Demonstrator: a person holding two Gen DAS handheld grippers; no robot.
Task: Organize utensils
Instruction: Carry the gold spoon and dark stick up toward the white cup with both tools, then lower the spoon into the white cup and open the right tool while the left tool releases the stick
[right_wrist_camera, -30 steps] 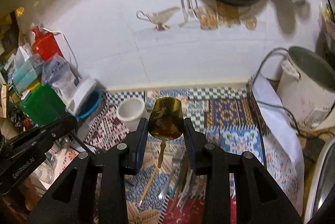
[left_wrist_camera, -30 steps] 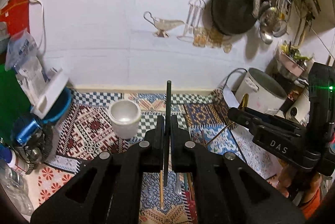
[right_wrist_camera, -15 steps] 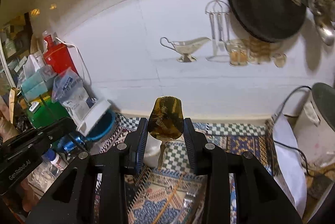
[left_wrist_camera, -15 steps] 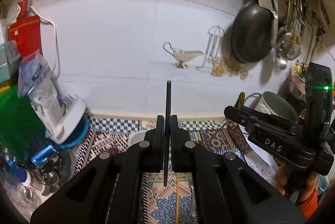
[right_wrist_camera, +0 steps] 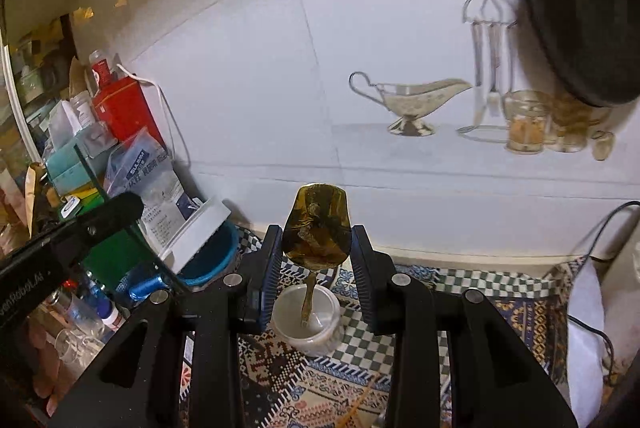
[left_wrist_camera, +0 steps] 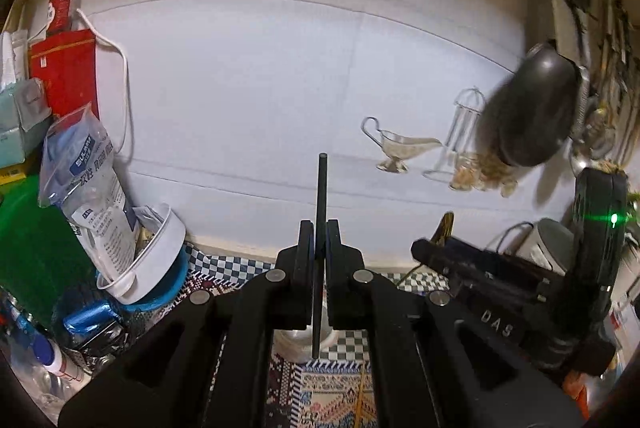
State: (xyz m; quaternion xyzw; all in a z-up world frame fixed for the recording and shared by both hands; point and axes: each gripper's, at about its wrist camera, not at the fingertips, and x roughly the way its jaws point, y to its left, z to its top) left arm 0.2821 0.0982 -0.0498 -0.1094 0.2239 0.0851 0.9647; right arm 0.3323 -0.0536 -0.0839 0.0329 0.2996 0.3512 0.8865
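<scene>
- right gripper (right_wrist_camera: 316, 248): jaws narrow, clamped on the bowl of a gold spoon (right_wrist_camera: 316, 232); handle hangs down.
- white cup (right_wrist_camera: 307, 322) stands on the patterned surface (right_wrist_camera: 500, 312), directly below and just ahead of those jaws; handle tip appears inside its mouth.
- left gripper (left_wrist_camera: 319, 248): jaws fully closed on a black stick (left_wrist_camera: 321, 188), long axis upright; cup (left_wrist_camera: 298, 338) lies beneath, mostly hidden.
- judgement: right hand is nearer to release.

Cup (right_wrist_camera: 307, 322) on mat (right_wrist_camera: 472, 312), below spoon (right_wrist_camera: 317, 234)

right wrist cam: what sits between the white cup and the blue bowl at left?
Only bare patterned cloth, partly hidden by the right gripper finger; white cup and blue bowl stand apart, per the right wrist view.
</scene>
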